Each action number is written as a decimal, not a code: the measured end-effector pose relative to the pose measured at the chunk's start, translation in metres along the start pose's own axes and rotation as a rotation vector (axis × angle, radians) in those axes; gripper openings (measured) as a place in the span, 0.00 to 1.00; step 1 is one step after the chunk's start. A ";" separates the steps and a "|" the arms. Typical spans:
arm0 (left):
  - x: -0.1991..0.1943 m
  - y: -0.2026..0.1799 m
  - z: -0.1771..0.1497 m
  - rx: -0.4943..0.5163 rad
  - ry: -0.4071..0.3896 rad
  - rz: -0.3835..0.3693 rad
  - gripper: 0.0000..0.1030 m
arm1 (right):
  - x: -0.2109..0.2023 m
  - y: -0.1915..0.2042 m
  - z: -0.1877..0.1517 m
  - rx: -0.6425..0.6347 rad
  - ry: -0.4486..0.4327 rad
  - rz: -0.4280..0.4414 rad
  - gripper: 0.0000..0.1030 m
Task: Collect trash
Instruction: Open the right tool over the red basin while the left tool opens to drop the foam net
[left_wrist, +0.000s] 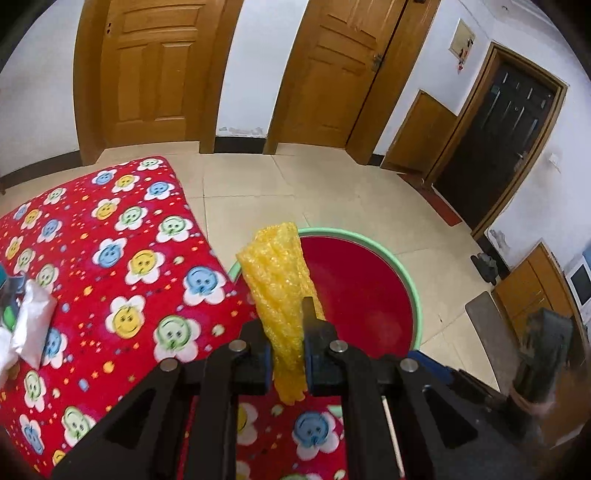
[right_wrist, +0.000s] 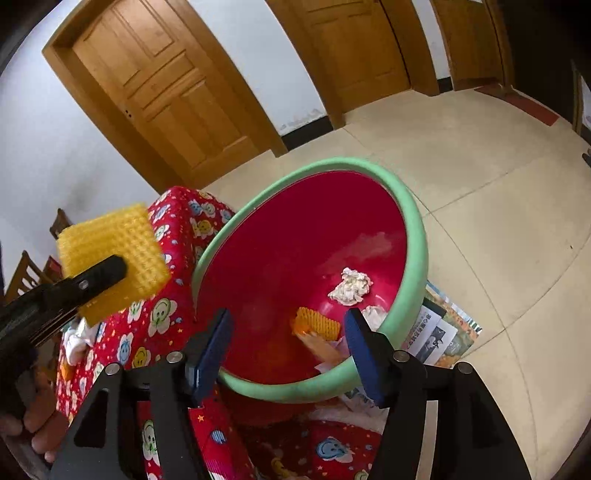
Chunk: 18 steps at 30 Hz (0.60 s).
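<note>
My left gripper is shut on a yellow foam net sleeve, which sticks up past the fingers at the near-left rim of a red basin with a green rim. The right wrist view shows the same sleeve and the left gripper at the left, above the table edge. My right gripper hangs open over the near rim of the basin, with nothing between its blue pads. Inside the basin lie a crumpled white tissue, another yellow foam piece and some orange scraps.
The table wears a red cloth with smiley flowers. Silver wrappers lie at its left edge. Printed papers lie on the tiled floor beside the basin. Wooden doors stand behind. A hand holds the left gripper.
</note>
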<state>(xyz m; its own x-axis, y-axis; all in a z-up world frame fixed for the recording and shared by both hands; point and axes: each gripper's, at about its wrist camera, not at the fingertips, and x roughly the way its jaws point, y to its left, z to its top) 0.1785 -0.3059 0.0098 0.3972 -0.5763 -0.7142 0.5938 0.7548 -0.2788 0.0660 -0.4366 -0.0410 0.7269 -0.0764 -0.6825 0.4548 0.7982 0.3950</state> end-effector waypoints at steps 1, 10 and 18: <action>0.003 -0.001 0.002 0.003 0.008 0.004 0.15 | -0.002 0.000 -0.001 0.001 -0.004 0.001 0.63; 0.006 -0.001 0.003 -0.024 0.028 0.020 0.31 | -0.009 -0.004 -0.004 0.024 -0.011 0.011 0.63; -0.025 0.023 -0.010 -0.067 0.005 0.049 0.31 | -0.016 0.004 -0.008 0.016 -0.017 0.019 0.70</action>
<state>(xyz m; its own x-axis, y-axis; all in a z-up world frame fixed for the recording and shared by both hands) 0.1755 -0.2708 0.0143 0.4209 -0.5369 -0.7311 0.5253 0.8014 -0.2861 0.0526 -0.4272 -0.0334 0.7440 -0.0711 -0.6644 0.4486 0.7901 0.4178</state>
